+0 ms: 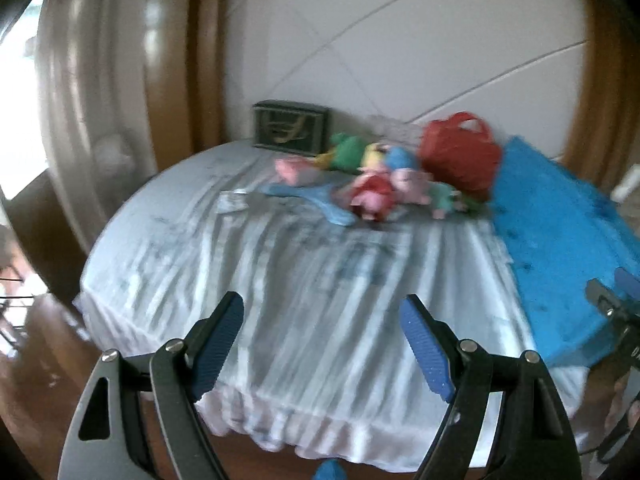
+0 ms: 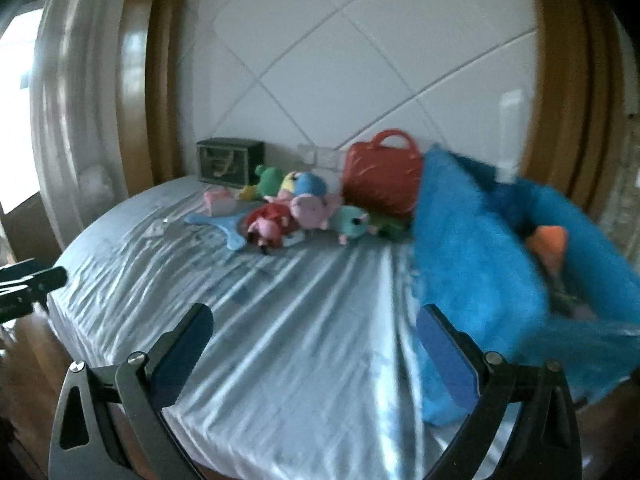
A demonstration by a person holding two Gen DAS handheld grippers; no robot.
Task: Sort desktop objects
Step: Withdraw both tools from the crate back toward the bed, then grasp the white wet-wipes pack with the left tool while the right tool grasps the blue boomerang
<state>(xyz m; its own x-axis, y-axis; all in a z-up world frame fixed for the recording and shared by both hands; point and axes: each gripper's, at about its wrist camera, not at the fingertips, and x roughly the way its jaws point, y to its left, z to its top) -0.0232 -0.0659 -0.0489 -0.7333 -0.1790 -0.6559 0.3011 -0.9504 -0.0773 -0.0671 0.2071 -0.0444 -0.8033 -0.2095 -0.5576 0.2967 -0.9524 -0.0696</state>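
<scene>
Hovering above the near edge of the desk (image 1: 304,320), which is draped in a wrinkled pale cloth, the left tool (image 1: 322,308) has its blue-padded fingers spread wide with nothing between them. The right tool (image 2: 314,322) is likewise spread and bare, just beside the fuzzy blue basket (image 2: 472,264) on the desk's right side; an orange toy (image 2: 548,246) lies inside that basket. Toward the far edge lies a cluster of plush toys: a red-dressed pink one (image 2: 270,224), a pink one (image 2: 314,210), a mint one (image 2: 354,222), and green (image 2: 272,180) and blue (image 2: 310,184) ones behind. A light blue flat piece (image 2: 224,224) lies touching the cluster's left side. A red handbag (image 2: 380,180) stands upright behind the toys, against the basket. A dark box (image 2: 230,160) stands at the back left, by the wall.
</scene>
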